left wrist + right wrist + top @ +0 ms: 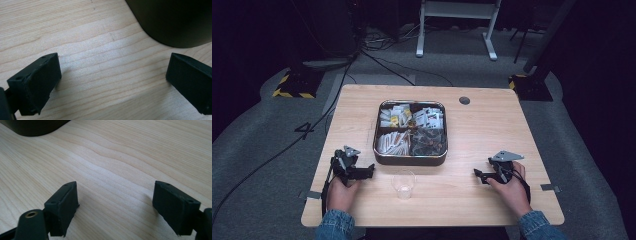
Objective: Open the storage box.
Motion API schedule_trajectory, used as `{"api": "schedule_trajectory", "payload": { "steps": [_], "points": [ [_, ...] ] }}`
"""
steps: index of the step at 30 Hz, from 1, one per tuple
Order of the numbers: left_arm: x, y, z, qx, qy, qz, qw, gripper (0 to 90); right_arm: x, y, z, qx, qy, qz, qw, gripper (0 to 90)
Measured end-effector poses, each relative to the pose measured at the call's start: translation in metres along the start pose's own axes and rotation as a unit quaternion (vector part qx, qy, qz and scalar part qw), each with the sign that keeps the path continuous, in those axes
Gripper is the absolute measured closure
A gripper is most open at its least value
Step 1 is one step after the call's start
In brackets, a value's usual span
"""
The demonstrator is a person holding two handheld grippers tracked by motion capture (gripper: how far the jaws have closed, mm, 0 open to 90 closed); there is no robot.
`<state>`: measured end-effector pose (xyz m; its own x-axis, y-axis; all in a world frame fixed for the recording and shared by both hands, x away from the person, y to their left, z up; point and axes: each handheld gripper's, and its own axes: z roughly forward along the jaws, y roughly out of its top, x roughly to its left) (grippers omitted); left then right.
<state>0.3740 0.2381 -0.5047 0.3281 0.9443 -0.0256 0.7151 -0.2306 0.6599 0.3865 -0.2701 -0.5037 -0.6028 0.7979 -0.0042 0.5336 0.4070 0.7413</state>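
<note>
Both of the person's forearms, in denim sleeves, come in from the bottom edge of the high view and rest low on the wooden counter (492, 130), one on each side.

The left hand (341, 192) lies near the counter's front left corner, wrapped around the left hand-held gripper (371, 169). That tool lies roughly level, its black jaws pointing inward to the right, toward the front left corner of the tray (409, 159). In the left gripper view the two jaws stand spread wide apart just above bare wood grain, with nothing between them, and the dark rounded wall of the tray (175, 22) looms at the upper right, close ahead.

The right hand (511, 192) mirrors it near the front right side, holding the right hand-held gripper (477, 173) with its jaws aimed inward to the left. In the right gripper view these jaws are likewise spread wide over bare wood and pinch nothing; a dark corner of the tray (35, 126) shows at the upper left.

The metal tray, divided into four compartments filled with small packets, sits at the middle of the counter. A small clear plastic cup (404, 183) stands upright just in front of it, between the two grippers and apart from both.
</note>
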Motion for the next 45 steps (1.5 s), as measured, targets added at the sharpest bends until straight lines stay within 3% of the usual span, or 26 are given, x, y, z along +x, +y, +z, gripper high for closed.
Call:
{"api": "schedule_trajectory", "payload": {
  "steps": [7,10,18,20,26,37,45],
  "points": [
    [0.001,0.0,0.0,0.001,-0.002,0.003,1.0,1.5,0.002,0.004,0.0,0.002,0.005,0.006,1.0,26.7],
    [-0.001,0.001,0.001,0.0,0.004,-0.004,1.0,0.6,0.006,0.015,-0.005,-0.012,0.013,0.012,0.9998,28.2],
    [-0.002,0.001,0.001,-0.002,0.007,-0.005,1.0,0.2,0.015,0.037,-0.012,-0.004,0.034,0.012,0.9993,32.3],
    [-0.002,0.001,0.002,-0.003,0.007,-0.004,1.0,0.5,0.021,0.05,-0.011,-0.011,0.045,0.018,0.9988,32.3],
    [-0.001,0.0,0.001,-0.003,0.004,-0.002,1.0,0.5,0.033,0.079,-0.012,-0.031,0.035,0.014,0.9988,32.8],
    [-0.002,-0.003,-0.002,-0.003,-0.008,0.01,0.9999,0.4,0.049,0.108,-0.015,-0.041,0.018,0.02,0.9988,33.3],
    [-0.002,-0.003,-0.002,-0.003,-0.011,0.012,0.9999,0.4,0.064,0.132,-0.004,-0.04,0.016,0.025,0.9988,35.1]
  ]
}}
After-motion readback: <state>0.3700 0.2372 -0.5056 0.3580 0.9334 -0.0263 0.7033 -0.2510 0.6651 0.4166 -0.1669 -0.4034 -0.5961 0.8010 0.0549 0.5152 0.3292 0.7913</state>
